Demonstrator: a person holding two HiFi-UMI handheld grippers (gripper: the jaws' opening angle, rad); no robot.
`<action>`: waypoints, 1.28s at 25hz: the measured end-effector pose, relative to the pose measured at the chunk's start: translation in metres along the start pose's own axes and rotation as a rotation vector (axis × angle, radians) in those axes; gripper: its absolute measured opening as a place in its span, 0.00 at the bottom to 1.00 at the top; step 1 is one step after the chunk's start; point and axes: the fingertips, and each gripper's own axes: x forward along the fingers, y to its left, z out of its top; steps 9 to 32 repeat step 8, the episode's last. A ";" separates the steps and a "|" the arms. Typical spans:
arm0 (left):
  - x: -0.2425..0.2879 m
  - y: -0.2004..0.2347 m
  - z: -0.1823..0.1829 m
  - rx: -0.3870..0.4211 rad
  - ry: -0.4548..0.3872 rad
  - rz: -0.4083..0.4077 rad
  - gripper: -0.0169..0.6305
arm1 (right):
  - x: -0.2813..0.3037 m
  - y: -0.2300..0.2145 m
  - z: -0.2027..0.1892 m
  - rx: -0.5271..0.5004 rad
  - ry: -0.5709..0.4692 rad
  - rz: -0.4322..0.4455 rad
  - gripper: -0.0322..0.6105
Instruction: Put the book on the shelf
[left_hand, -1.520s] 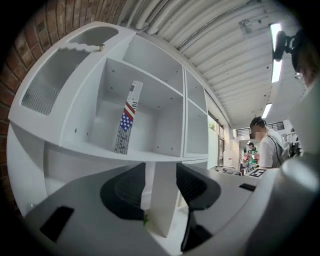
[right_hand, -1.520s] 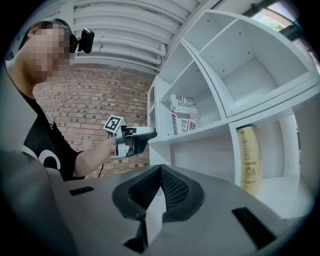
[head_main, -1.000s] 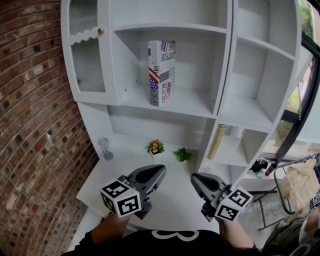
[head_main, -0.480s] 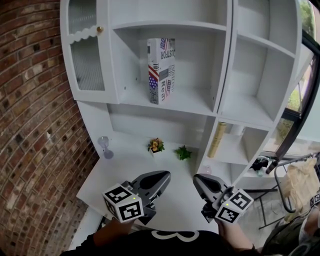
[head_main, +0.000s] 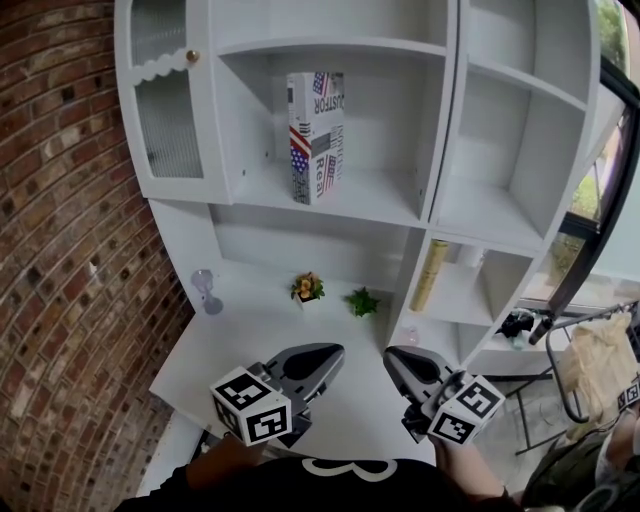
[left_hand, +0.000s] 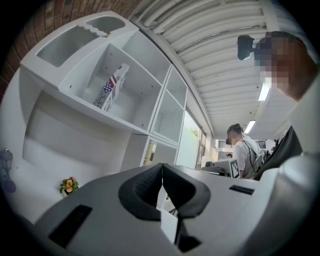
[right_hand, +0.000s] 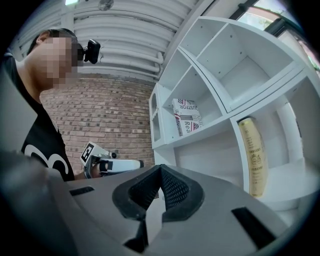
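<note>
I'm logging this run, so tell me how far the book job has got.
Done, by the look of it: the book stands upright on the shelf, in the middle compartment. In hand: nothing; the left gripper and right gripper are both shut and empty, held low over the white desk. Left: seemingly nothing for the book itself.

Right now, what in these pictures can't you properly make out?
- Book cover: head view, print too small to read in full.
- Behind the ribbed glass door: head view, the glass hides any contents.
- Gold cylinder label: right gripper view, too small.
- Stemmed glass: left gripper view, cut by the picture's edge.
</note>
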 end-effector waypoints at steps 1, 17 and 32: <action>-0.001 0.001 0.000 -0.001 0.000 0.004 0.03 | 0.001 0.000 0.000 -0.002 0.001 0.002 0.06; -0.005 0.005 0.001 -0.015 -0.008 0.021 0.03 | 0.009 0.004 -0.001 -0.017 0.016 0.026 0.06; -0.005 0.005 0.001 -0.015 -0.008 0.021 0.03 | 0.009 0.004 -0.001 -0.017 0.016 0.026 0.06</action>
